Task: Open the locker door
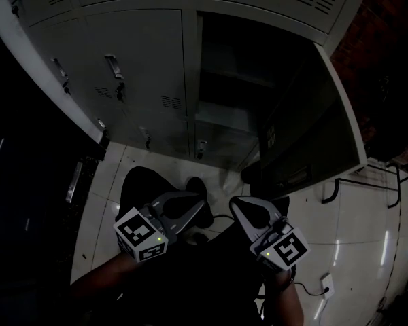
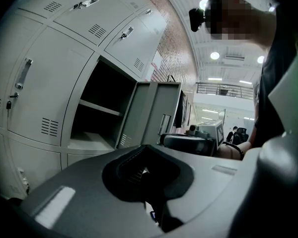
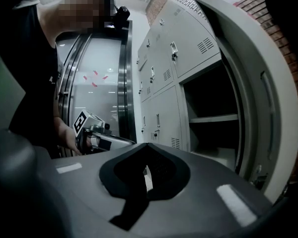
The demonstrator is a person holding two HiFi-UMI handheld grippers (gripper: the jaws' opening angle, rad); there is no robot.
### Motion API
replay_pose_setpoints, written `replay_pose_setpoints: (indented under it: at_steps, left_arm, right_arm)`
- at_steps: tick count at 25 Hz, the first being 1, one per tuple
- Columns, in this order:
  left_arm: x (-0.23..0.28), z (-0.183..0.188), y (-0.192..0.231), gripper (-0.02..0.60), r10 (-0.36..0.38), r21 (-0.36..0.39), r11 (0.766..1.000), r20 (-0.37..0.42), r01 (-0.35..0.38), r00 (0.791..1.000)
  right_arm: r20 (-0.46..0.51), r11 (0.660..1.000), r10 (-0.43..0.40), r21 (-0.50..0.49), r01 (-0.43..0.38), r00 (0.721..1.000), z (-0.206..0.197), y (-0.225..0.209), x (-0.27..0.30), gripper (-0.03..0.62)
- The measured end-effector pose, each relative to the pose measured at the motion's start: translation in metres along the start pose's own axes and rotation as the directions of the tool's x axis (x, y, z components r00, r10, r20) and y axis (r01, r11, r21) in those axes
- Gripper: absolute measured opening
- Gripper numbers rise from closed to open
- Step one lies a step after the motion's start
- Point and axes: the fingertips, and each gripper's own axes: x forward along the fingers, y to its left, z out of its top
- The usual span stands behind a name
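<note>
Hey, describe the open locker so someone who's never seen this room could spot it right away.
Start at the bank of grey metal lockers beside the brick wall. Find the one compartment whose door is swung out to the right. Its neighbours are shut, showing handles and vents; this one alone shows a dark inside with a shelf.

Grey lockers point(image 1: 137, 66) stand on white tiled floor point(image 1: 106, 194).
</note>
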Motion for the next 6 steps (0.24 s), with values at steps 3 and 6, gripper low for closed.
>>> replay_pose_setpoints:
  at_steps: [3,6]
  left_arm:
    - [-0.0004,-0.0004,-0.0007,0.012,-0.002,-0.003,1.000,-0.001,0.002,1.000]
    - [-0.0013,-0.0008,-0.0019,0.012,-0.005,-0.006,1.000,-0.003,0.005,1.000]
  right_arm:
    - [-0.003,1.000,0.000,0.002,0.000,1.000,-0.0004,0.0008,0.0001,0.000]
    - [-0.005,1.000,-0.004,0.003,0.004,1.000,-0.0004,0.0018,-0.0002,0.000]
